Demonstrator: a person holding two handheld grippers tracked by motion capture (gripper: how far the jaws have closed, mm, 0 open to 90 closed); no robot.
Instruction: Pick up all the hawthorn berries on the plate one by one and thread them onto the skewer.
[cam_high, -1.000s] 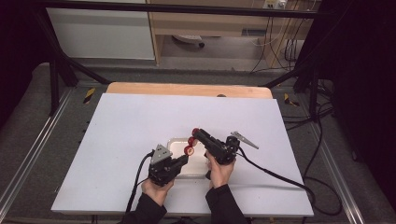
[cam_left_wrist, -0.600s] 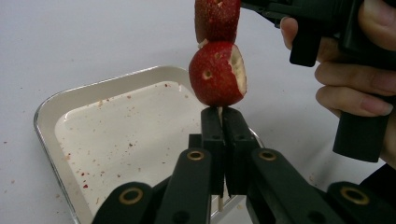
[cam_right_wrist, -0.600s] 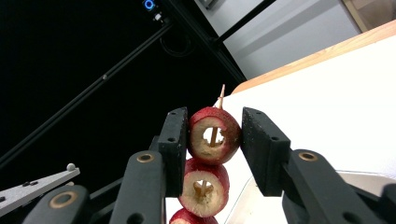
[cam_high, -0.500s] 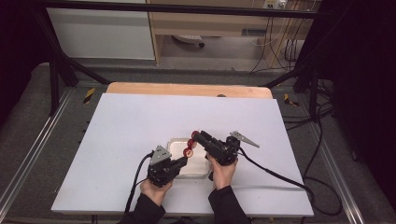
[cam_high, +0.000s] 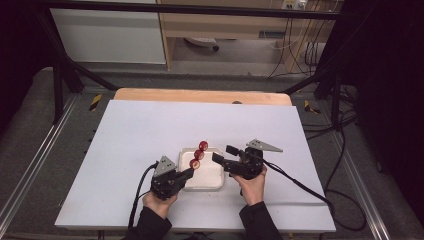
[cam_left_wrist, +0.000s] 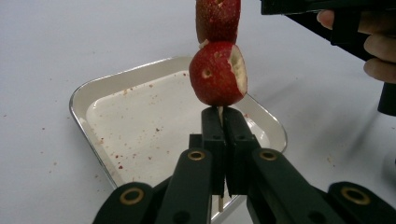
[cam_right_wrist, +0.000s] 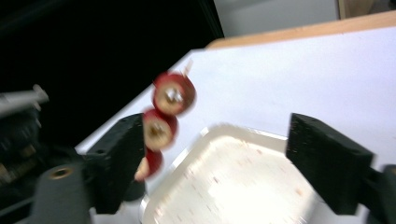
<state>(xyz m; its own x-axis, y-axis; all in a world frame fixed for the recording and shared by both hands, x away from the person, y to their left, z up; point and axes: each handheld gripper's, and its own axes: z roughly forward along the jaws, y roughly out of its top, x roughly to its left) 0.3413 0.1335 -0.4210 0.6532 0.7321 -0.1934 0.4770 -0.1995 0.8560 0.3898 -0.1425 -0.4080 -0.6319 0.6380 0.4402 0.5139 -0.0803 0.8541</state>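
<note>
The left gripper (cam_left_wrist: 223, 154) clamps a thin wooden skewer (cam_left_wrist: 219, 110) of red, pitted hawthorn fruits (cam_left_wrist: 217, 74); the right gripper (cam_right_wrist: 215, 154) gapes wide.

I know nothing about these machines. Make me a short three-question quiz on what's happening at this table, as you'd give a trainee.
1. True or false: the left tool is shut on the thin wooden skewer of red candied fruits.
2. The right tool is: A open, B shut on the skewer, C resting in the tray.
3. What lies on the white table below the fruits?

Key: 1 true. 2 A, its jaws stand wide apart. 3 A shallow white rectangular tray, dotted with red crumbs.
</note>
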